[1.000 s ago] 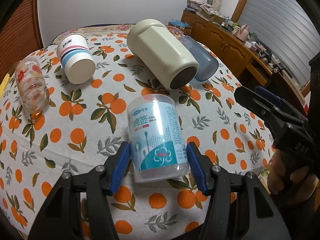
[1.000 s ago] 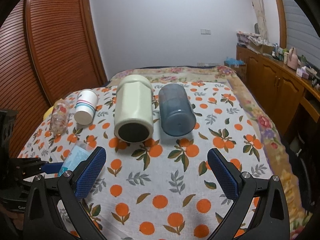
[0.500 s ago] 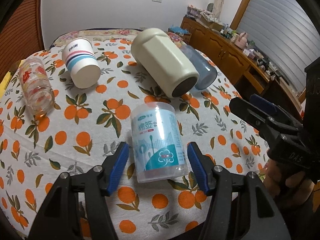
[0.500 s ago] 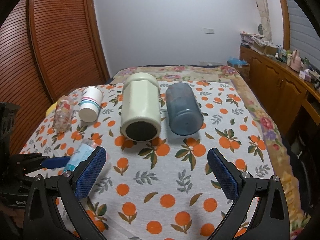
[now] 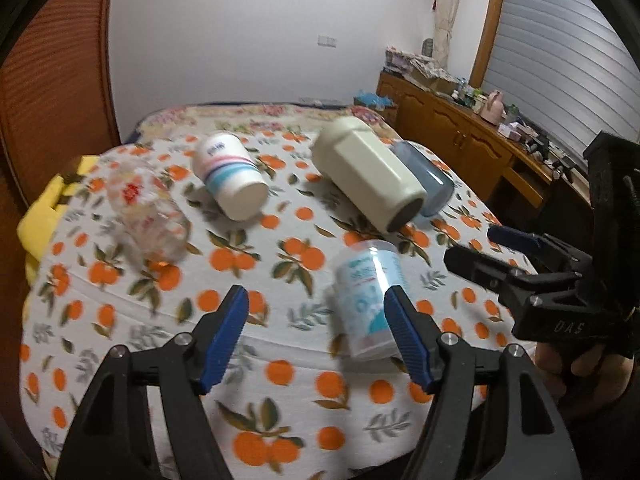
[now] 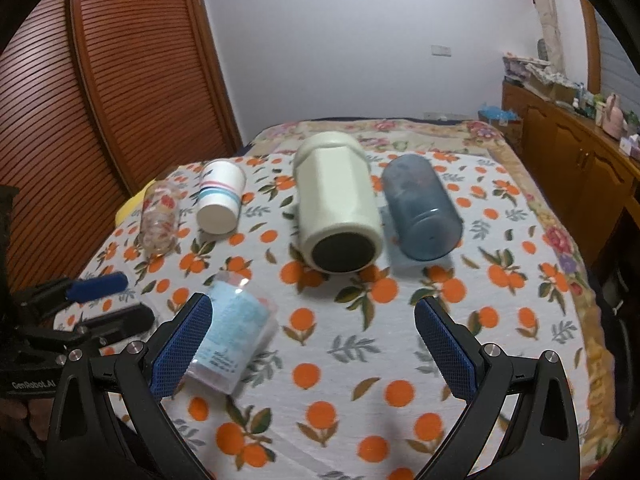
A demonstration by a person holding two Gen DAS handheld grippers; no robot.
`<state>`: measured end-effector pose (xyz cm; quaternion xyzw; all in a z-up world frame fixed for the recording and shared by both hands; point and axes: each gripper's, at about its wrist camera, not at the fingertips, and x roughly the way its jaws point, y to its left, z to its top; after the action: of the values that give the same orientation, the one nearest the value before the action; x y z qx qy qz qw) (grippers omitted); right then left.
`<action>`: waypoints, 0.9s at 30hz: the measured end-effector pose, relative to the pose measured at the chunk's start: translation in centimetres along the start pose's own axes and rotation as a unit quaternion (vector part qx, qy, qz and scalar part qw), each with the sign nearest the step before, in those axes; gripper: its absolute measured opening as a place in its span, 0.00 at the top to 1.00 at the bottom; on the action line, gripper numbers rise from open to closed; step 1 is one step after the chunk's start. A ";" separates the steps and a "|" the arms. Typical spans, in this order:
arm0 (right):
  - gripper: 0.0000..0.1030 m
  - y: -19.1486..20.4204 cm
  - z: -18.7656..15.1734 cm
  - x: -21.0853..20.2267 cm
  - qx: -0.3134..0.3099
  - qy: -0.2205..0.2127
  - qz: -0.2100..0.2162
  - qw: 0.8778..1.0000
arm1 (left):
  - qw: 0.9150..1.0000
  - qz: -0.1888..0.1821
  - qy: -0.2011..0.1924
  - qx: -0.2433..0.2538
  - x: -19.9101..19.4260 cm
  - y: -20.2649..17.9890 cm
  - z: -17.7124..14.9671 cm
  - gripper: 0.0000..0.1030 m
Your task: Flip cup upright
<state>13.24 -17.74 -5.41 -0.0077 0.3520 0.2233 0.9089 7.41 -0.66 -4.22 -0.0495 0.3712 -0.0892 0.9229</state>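
A: What lies on the bed (image 6: 500, 304), biggest first?

B: A cream jug (image 6: 336, 208) on its side mid-cloth, dark mouth toward the near edge. Touching it on its right, a blue tumbler (image 6: 420, 212), also on its side. The left view shows only a sliver of that tumbler (image 5: 434, 190) behind the jug (image 5: 366, 174); the right view shows it whole.

A: And the cups?

B: A swab tub (image 5: 368, 300) lies tipped near the near edge. A striped paper cup (image 5: 230, 180) lies on its side toward the far left corner, base toward the camera. A flowered glass (image 5: 148, 212) lies by the left edge, blurred.

A: The grippers?

B: The left gripper (image 5: 316, 332) is spread wide, holding nothing; the tub is beside its right finger. The right gripper (image 6: 312, 340) is wide too and empty, the tub (image 6: 232, 336) behind its left finger. Each view also catches the other tool at its side.
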 end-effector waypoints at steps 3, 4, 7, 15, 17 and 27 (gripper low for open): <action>0.01 0.7 -0.1 0.6 -0.002 0.009 0.006 1.000 | 0.999 0.025 -0.020 0.007 -0.5 0.7 -0.2 0.31; 0.01 1.0 -0.1 0.9 -0.003 0.013 0.009 1.000 | 0.999 0.033 -0.023 0.008 -0.5 1.0 -0.3 0.30; 0.01 1.8 -0.1 1.7 -0.005 0.024 0.024 0.999 | 0.998 0.051 -0.033 0.008 -0.8 1.9 -0.6 0.30; 0.04 3.6 0.1 3.9 -0.012 0.053 0.035 0.998 | 0.997 0.065 -0.046 -0.009 -1.0 3.9 -1.3 0.30; 0.04 3.7 0.1 4.4 -0.008 0.060 0.036 0.998 | 0.996 0.071 -0.046 -0.015 -1.1 4.3 -1.5 0.30; 0.05 3.7 -0.2 7.0 0.006 0.116 0.029 0.993 | 0.996 0.064 -0.047 -0.034 -1.2 5.3 -2.0 0.30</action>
<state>16.16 -11.59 -9.59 -0.0174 0.4567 0.2452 0.8550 5.85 4.69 -5.65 -0.0608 0.3326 -0.0153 0.9410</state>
